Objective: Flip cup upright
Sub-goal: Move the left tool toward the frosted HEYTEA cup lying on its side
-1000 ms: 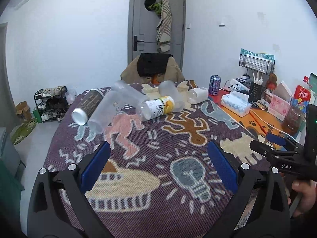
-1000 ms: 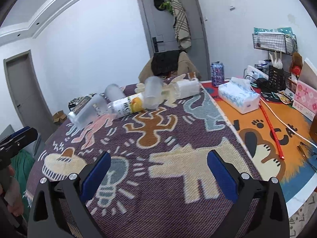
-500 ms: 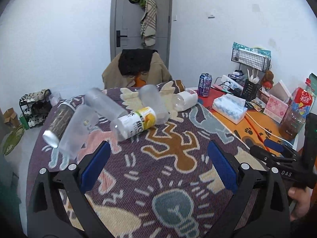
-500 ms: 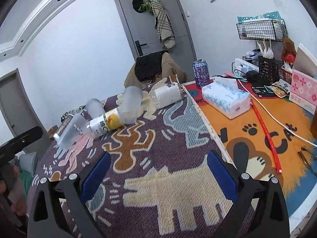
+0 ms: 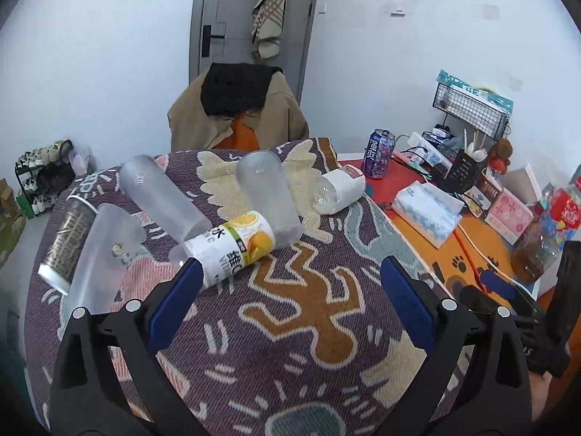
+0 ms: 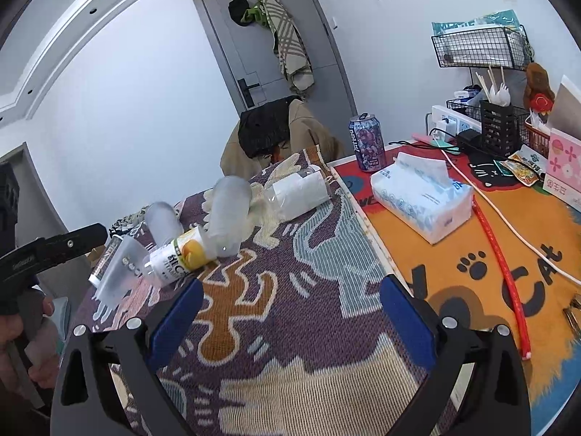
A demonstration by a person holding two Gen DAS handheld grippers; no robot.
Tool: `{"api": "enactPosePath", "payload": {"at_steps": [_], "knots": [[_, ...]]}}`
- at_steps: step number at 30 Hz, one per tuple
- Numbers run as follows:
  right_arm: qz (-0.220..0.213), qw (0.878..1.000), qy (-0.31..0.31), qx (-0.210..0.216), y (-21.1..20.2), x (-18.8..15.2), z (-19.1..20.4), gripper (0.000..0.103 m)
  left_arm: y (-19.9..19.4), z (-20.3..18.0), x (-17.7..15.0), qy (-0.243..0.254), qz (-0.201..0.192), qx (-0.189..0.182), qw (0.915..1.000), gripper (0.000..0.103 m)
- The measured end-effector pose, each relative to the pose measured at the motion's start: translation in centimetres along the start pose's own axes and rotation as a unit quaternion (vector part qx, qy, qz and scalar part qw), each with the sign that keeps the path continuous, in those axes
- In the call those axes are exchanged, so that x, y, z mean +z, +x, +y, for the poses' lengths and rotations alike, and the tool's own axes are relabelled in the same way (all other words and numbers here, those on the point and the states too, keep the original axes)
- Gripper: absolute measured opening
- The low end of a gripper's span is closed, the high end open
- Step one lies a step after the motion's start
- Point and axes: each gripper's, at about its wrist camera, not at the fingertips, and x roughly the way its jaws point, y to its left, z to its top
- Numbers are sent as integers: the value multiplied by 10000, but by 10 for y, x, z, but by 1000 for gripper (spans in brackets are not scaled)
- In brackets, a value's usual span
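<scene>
Three frosted clear cups lie on their sides on the patterned cloth: one in the middle [image 5: 268, 196], one to its left [image 5: 159, 196], one nearest the left edge [image 5: 105, 250]. The middle cup also shows in the right wrist view [image 6: 228, 218]. A bottle with a yellow and white label [image 5: 232, 250] lies among them. My left gripper [image 5: 287, 305] is open and empty, just short of the bottle. My right gripper [image 6: 287, 323] is open and empty, further back over the cloth.
A dark can [image 5: 65, 239] lies at the left. A bottle with a white label [image 5: 341, 189] lies behind the cups. On the orange mat stand a tissue pack [image 6: 421, 196], a purple can [image 6: 368, 141], a wire rack [image 6: 483, 47] and cables. A chair [image 5: 236, 112] stands behind the table.
Both grippers have moved forward toward the cups and bottles, which now look larger and nearer. The jaws have stayed open and nothing on the table has moved.
</scene>
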Motion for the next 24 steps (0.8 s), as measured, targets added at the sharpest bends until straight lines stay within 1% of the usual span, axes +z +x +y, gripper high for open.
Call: {"api": "enactPosePath", "payload": {"at_steps": [2, 4, 7, 11, 19, 24], "knots": [[34, 10000, 9, -7, 7, 4, 0, 95, 10, 2, 6, -33, 94, 53, 9999, 97], [54, 10000, 12, -34, 15, 9, -1, 95, 21, 5, 14, -126, 194, 14, 9997, 97], [84, 9999, 23, -69, 25, 15, -1, 93, 36, 10, 21, -183, 323, -4, 9993, 92], [138, 9998, 60, -134, 42, 23, -2, 93, 68, 21, 30, -369, 570, -82, 9977, 89], [196, 9994, 105, -254, 74, 36, -2, 93, 120, 35, 43, -535, 959, -231, 9937, 88], [270, 9990, 141, -317, 91, 38, -4, 93, 154, 42, 53, -662, 1210, -262, 9901, 86]]}}
